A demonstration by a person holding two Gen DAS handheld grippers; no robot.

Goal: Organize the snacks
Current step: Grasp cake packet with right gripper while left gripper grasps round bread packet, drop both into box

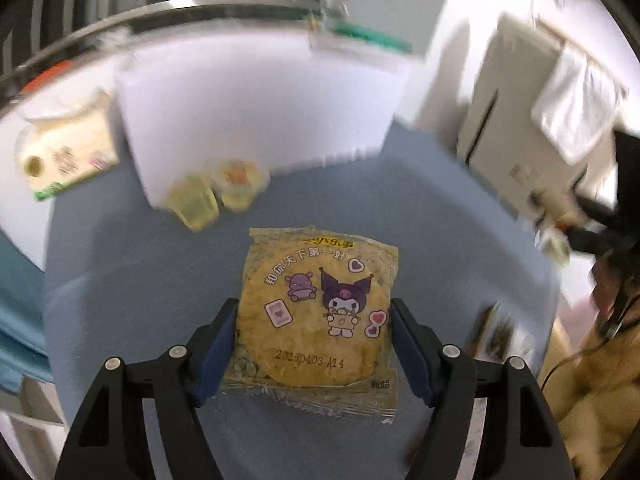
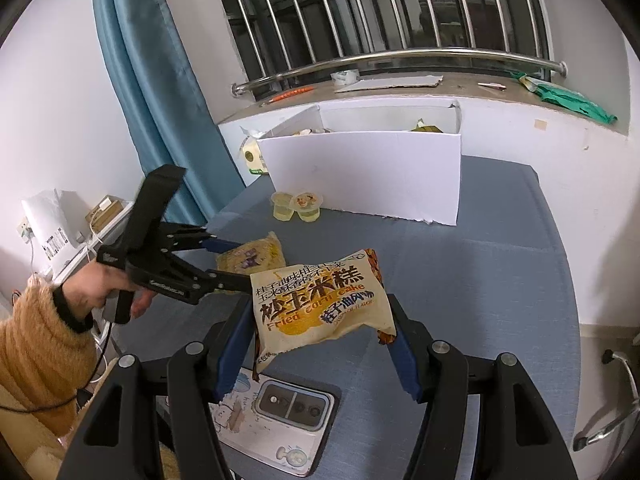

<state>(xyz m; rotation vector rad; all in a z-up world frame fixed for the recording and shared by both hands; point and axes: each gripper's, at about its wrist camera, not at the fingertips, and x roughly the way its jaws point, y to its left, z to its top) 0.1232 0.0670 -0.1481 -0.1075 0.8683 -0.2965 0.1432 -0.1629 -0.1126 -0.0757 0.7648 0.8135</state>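
My left gripper (image 1: 314, 312) is shut on a yellow cookie pack (image 1: 316, 308) with cartoon prints, held just over the blue table. In the right wrist view the left gripper (image 2: 228, 262) grips that cookie pack (image 2: 256, 258) at the table's left. My right gripper (image 2: 320, 316) is shut on a fried corn cake bag (image 2: 320, 304) and holds it above the table. Two yellow jelly cups (image 2: 298, 206) stand before a white cardboard box (image 2: 364, 168); they also show in the left wrist view (image 1: 218, 194).
A phone (image 2: 276, 412) lies on the blue table (image 2: 480, 280) under my right gripper. A milk carton (image 2: 252, 158) stands left of the box. The box holds some snacks. A windowsill with cardboard and a green bag (image 2: 572, 100) runs behind.
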